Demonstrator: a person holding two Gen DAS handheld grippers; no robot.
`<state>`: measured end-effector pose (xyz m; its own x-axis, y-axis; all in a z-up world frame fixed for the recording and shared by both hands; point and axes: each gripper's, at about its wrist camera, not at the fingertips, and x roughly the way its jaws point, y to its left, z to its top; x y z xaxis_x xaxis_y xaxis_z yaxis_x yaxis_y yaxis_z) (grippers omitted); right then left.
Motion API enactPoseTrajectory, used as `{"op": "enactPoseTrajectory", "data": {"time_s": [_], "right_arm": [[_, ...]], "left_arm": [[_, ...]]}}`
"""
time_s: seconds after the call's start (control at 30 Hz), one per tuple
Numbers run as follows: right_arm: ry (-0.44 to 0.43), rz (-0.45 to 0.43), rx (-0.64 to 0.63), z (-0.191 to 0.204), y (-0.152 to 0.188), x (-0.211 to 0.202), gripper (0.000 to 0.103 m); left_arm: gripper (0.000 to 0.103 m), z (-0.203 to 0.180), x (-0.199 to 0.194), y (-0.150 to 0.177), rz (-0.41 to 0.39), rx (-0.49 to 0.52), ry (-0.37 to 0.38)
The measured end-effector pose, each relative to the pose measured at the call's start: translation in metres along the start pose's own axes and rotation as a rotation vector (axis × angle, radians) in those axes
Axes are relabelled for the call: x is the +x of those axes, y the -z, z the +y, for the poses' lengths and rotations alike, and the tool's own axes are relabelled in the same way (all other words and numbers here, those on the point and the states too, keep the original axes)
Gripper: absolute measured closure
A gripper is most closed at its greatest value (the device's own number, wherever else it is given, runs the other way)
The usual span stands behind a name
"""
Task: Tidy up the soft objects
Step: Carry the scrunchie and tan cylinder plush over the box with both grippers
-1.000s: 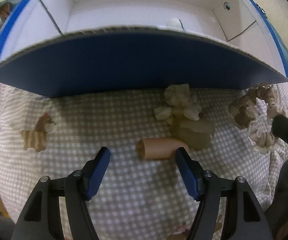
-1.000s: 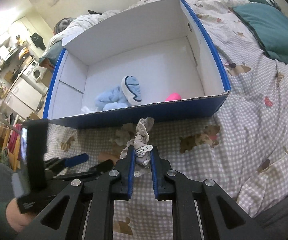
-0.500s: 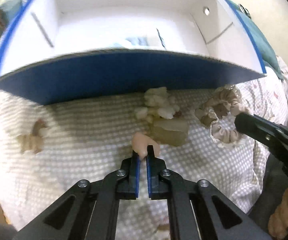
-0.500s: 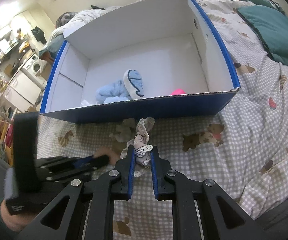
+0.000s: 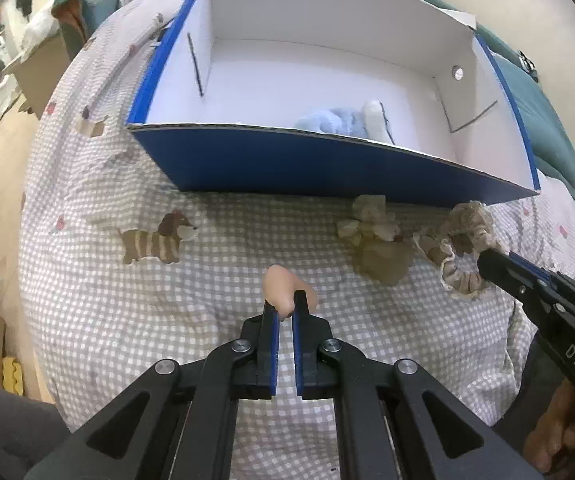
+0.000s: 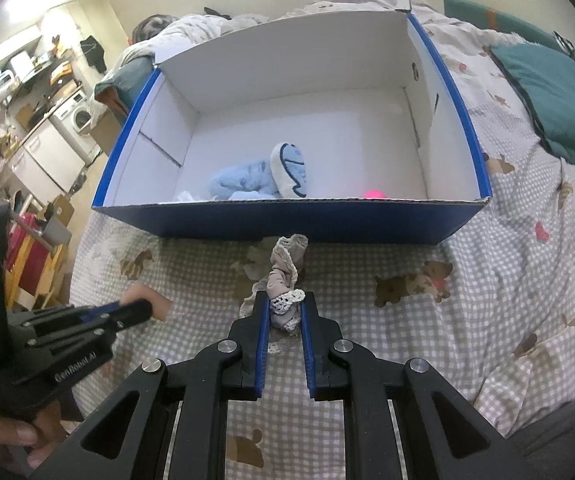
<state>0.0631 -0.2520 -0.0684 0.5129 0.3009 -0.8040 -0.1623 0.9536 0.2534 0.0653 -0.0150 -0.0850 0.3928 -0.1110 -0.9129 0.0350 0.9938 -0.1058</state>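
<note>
My left gripper [image 5: 285,300] is shut on a small peach-coloured soft piece [image 5: 283,284], lifted a little above the checked bedspread. In the right wrist view that same gripper [image 6: 143,308] shows at the left with the peach piece [image 6: 159,304] at its tip. My right gripper [image 6: 284,304] is shut on a beige lace-trimmed scrunchie [image 6: 285,276]; the left wrist view shows the scrunchie [image 5: 459,252] as a ring hanging from the right gripper [image 5: 487,264]. A crumpled beige cloth bundle [image 5: 375,240] lies between them, in front of the blue and white box [image 5: 327,160].
The box [image 6: 287,220] holds a light blue plush toy [image 6: 263,180] and a pink ball [image 6: 373,193]. A teal pillow [image 6: 555,96] lies at the right on the bed. A washing machine [image 6: 79,116] and shelves stand beyond the bed's left edge.
My left gripper closed on the peach piece and rose with it, away from the box. The right gripper kept its grip on the scrunchie and shifted slightly.
</note>
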Motion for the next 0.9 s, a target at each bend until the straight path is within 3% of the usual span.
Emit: {"op": "enactPoseTrajectory", "data": {"time_s": [0.43,0.7,0.9], "right_arm": [[-0.052,-0.049,-0.018,0.006,-0.002,-0.012,0.087],[-0.132,-0.176,-0.026,0.012,-0.009,-0.041,0.087],[-0.143,-0.255,-0.052,0.016,-0.020,-0.063,0.087]], "left_arm": [[0.097,-0.003,-0.017,0.001,-0.080,-0.006,-0.089],[0.097,0.002,-0.056,-0.006,-0.252,-0.040,-0.145],[0.097,0.007,-0.085,-0.022,-0.342,-0.073,-0.142]]}}
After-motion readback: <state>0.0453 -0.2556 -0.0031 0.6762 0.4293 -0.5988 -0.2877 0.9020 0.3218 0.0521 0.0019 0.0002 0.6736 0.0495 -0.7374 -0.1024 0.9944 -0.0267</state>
